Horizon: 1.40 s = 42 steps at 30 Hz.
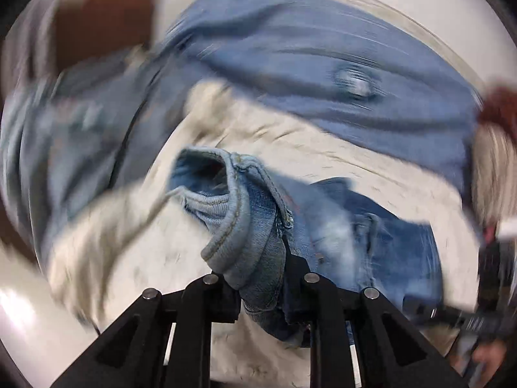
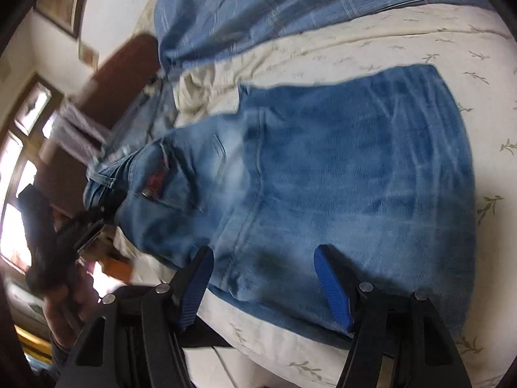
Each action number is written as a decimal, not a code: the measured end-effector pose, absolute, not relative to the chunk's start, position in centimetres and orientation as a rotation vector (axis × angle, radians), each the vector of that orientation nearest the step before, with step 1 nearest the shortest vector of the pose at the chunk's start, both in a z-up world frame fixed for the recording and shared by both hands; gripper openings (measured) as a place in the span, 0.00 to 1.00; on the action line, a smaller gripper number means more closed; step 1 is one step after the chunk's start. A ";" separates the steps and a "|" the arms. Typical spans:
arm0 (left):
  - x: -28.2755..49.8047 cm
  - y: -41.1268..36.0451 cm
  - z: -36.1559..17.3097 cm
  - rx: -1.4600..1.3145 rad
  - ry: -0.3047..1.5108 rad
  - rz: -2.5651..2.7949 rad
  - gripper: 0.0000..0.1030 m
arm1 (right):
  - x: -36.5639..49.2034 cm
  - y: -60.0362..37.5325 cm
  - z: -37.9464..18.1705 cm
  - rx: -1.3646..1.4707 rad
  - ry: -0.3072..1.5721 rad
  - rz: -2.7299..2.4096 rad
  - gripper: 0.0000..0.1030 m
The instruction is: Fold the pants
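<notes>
Denim fills the left wrist view: our left claw (image 1: 261, 294) is clamped on a bunched fold of the jeans (image 1: 239, 226), with a stitched hem curling up just ahead of its fingers. More of the jeans trails off to the claw's right. Beyond it lies the cream sheet (image 1: 129, 242), and farther ahead a pale blue blanket (image 1: 323, 64). Heavy blur smears everything away from the claw, so we cannot read finer detail there.

In the right wrist view, our right claw (image 2: 265, 278) stands wide open, its blue pads (image 2: 332, 287) spread apart over the jeans (image 2: 339, 177), which lie flat on the sheet (image 2: 404, 42) just ahead. The waistband end, with a metal button (image 2: 148, 193), sits ahead and to the claw's left, where the left claw (image 2: 87, 223) grips it. The blanket (image 2: 258, 13) lies farther ahead.
</notes>
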State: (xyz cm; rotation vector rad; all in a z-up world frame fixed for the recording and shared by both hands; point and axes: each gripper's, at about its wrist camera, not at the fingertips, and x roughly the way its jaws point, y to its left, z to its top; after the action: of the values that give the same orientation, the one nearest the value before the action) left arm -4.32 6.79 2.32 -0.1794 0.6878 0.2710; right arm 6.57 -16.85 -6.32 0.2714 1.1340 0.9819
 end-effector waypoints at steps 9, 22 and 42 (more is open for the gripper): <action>-1.0 -7.3 4.1 0.522 0.708 0.012 0.19 | 9.1 -25.8 -5.0 0.653 0.987 0.894 0.66; 1.3 -20.2 -7.1 1.164 0.901 -0.236 0.37 | 10.3 -40.3 -8.0 1.116 0.872 0.658 0.67; 0.1 3.0 -0.1 -0.200 0.730 -0.003 0.87 | 7.6 -23.0 -3.1 0.319 0.976 0.897 0.61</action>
State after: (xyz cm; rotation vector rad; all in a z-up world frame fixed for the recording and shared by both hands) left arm 0.14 3.00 -0.07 -0.2000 0.7300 -0.0035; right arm 7.65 -23.05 -3.06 0.3187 0.9758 0.8972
